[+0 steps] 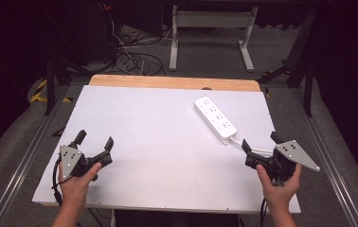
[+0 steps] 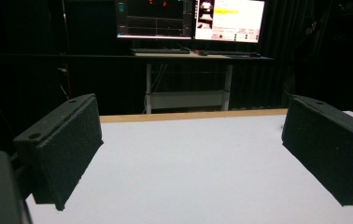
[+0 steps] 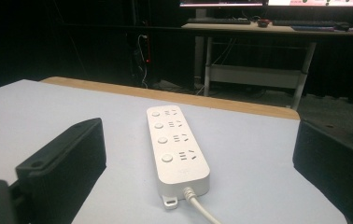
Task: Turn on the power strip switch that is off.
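Dark lab (monitors (image 2: 191,19), cables (image 1: 134,56))

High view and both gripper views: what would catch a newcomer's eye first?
A white power strip lies flat at the far right of the white table, its cable running toward the right gripper, whose jaws stand wide open just short of it. The left gripper rests open at the near left.
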{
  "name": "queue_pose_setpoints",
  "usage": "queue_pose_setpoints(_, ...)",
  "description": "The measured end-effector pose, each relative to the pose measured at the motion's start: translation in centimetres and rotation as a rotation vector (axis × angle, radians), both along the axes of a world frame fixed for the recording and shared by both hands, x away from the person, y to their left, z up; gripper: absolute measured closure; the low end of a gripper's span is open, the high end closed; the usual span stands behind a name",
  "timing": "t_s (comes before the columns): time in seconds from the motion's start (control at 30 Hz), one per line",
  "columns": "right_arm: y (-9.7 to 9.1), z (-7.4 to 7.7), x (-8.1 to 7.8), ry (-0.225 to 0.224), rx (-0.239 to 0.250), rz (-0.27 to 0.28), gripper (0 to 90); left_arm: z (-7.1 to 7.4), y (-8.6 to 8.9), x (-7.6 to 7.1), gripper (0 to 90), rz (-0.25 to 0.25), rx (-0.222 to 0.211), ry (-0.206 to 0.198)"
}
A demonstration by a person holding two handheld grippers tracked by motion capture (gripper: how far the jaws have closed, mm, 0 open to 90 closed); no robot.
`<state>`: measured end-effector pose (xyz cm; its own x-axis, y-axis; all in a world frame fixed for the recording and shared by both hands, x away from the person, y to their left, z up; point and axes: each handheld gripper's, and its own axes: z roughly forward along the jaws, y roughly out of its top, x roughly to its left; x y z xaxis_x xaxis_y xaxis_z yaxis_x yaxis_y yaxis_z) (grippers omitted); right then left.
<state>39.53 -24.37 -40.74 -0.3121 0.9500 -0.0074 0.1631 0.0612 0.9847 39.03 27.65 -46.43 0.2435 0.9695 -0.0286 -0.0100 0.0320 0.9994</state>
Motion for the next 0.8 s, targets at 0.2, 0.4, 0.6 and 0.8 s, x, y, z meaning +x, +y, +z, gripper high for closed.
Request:
queue_pose_setpoints(0.2, -0.03, -0.04, 0.01, 0.002, -0.002, -0.006, 2.2, -0.04, -0.08, 0.04, 4.5, -0.003, 0.005, -0.001)
queue_pose_setpoints(0.4, 0.14, -0.23, 0.25, 0.018, -0.012, -0.012, 2.5, -0.05, 0.03, -0.01, 4.3, -0.003, 0.004, -0.001)
queue_pose_setpoints(0.6, 0.54, -0.42, 0.31, 0.029, -0.038, -0.007, 3.0, -0.02, -0.09, -0.06, 4.4, -0.006, 0.004, 0.000)
queue_pose_setpoints(0.8, 0.54, -0.49, 0.33, 0.038, -0.047, -0.007, 3.4, -0.05, -0.13, 0.01, 4.4, -0.009, 0.005, 0.002)
